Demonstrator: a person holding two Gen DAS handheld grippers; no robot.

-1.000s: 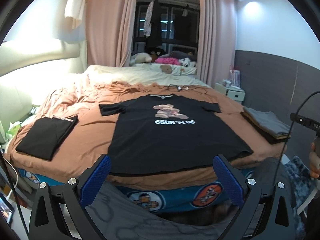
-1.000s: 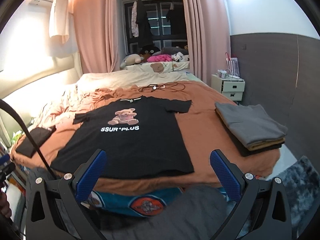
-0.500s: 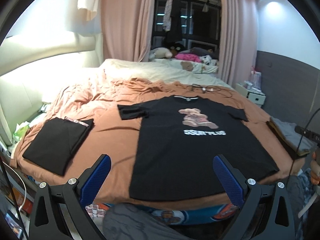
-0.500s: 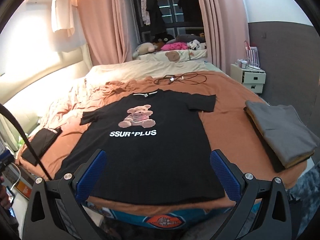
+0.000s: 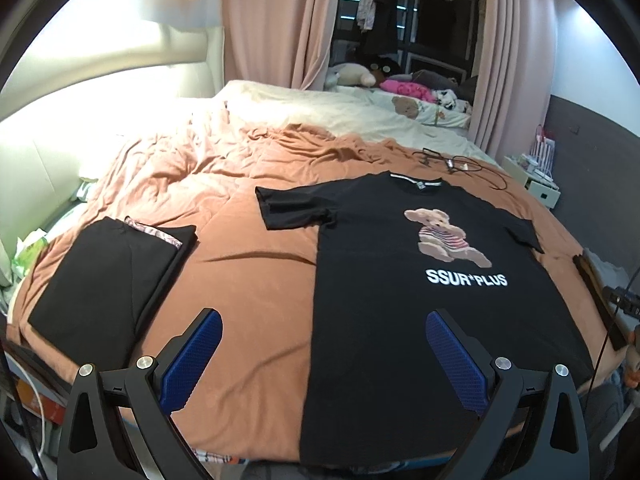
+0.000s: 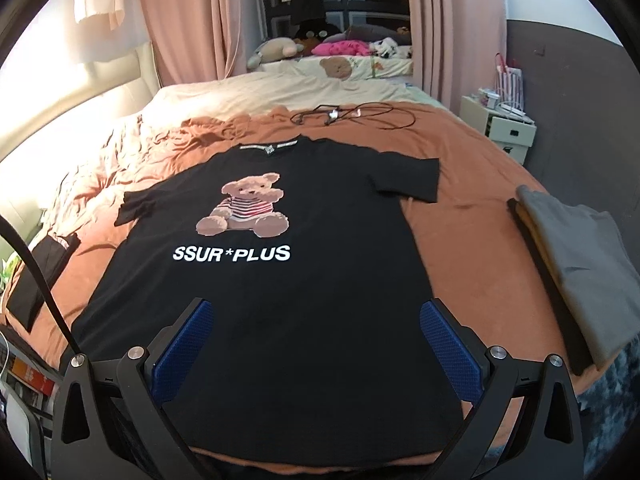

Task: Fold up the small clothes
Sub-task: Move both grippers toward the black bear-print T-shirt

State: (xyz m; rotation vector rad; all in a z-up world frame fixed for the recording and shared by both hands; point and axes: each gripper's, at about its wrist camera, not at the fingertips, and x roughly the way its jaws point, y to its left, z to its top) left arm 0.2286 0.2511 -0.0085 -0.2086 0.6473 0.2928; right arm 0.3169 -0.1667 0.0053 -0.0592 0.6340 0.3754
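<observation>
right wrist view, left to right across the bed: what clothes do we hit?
folded black garment → black bear T-shirt laid flat → stack of folded clothes, grey on top.

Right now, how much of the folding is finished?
Done: a folded black garment on the left and a folded stack on the right. In hand: nothing; the left gripper and right gripper are open over the T-shirt. Left: the shirt lies flat, unfolded.

Tangled black cable (image 6: 344,114) on the rust-brown bedspread (image 5: 248,264), white nightstand (image 6: 506,132) beside pink curtains (image 6: 188,20).
</observation>
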